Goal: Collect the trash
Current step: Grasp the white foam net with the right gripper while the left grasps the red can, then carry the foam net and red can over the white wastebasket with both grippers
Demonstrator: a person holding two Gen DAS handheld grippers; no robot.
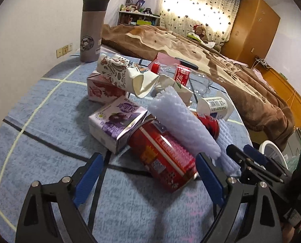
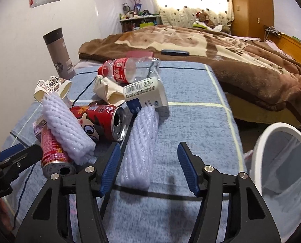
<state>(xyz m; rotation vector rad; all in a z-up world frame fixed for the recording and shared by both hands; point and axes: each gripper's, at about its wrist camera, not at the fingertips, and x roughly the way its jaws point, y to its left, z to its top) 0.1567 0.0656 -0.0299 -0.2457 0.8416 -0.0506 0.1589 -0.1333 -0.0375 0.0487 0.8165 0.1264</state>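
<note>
A surface covered in a blue cloth [image 2: 191,121] with pale and dark lines carries a heap of rubbish. Directly on it lie a red can [image 1: 162,158], a second red can [image 2: 101,119], a purple carton [image 1: 114,125], a pink carton [image 1: 101,91] and a white foam sleeve [image 2: 140,145]. A grey flask [image 1: 91,30] stands upright at its far corner, apart from the heap

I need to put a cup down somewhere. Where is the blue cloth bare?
Bare: the blue cloth between the foam sleeve and white bin. Crowded: around the red cans and purple carton.
</note>
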